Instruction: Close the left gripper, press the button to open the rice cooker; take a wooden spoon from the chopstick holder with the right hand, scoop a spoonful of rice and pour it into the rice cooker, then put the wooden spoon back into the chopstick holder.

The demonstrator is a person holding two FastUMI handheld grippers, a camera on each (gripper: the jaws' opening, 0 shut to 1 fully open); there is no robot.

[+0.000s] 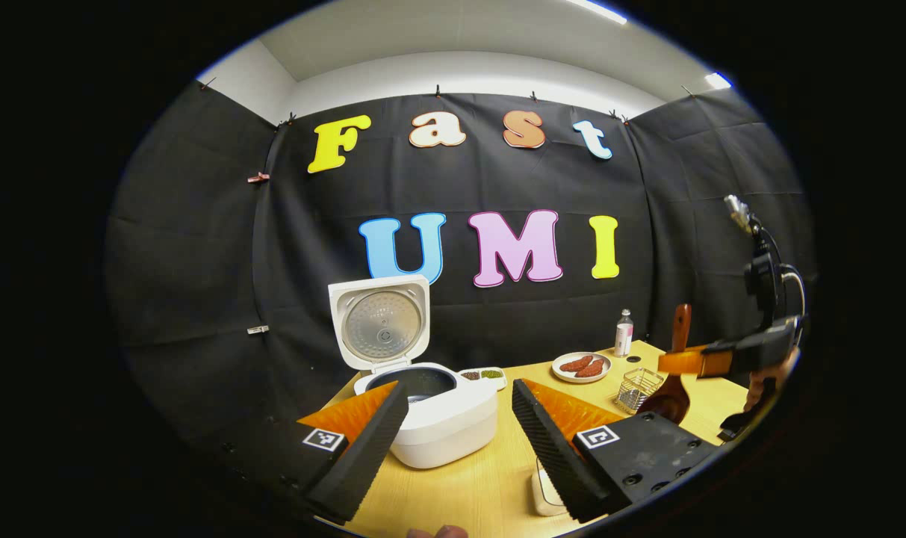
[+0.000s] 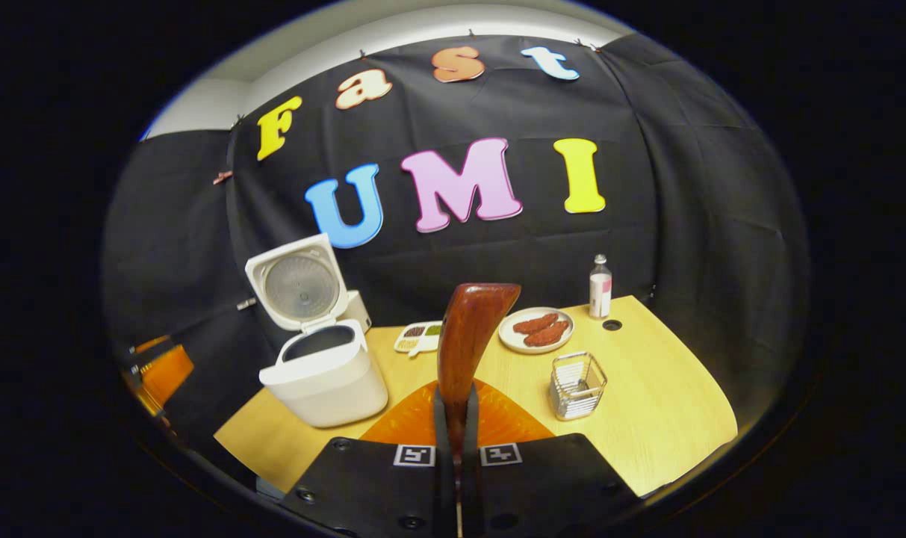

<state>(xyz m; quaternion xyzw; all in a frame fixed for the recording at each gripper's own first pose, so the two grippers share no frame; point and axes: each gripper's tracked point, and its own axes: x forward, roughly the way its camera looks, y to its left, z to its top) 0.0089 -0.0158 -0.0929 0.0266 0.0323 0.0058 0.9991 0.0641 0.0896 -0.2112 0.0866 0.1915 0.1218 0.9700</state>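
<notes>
The white rice cooker (image 1: 441, 422) stands with its lid (image 1: 379, 323) raised and its dark inner pot showing. My left gripper (image 1: 460, 437) hangs open just in front of it, nothing between its fingers. My right gripper (image 2: 456, 418) is shut on the brown wooden spoon (image 2: 469, 340), whose handle points up. In the left gripper view the right gripper (image 1: 688, 362) holds the wooden spoon (image 1: 671, 396) upright, bowl down, beside the wire chopstick holder (image 1: 638, 388). The rice cooker (image 2: 324, 381) sits to the left of the chopstick holder (image 2: 578, 385).
A plate of sausages (image 1: 581, 367), a small bottle (image 1: 624, 333) and a divided dish of beans (image 1: 484, 375) stand at the back of the wooden table (image 2: 662, 403). A white container (image 1: 546, 492) lies under my left gripper's right finger. My left gripper (image 2: 157, 373) shows at the far left.
</notes>
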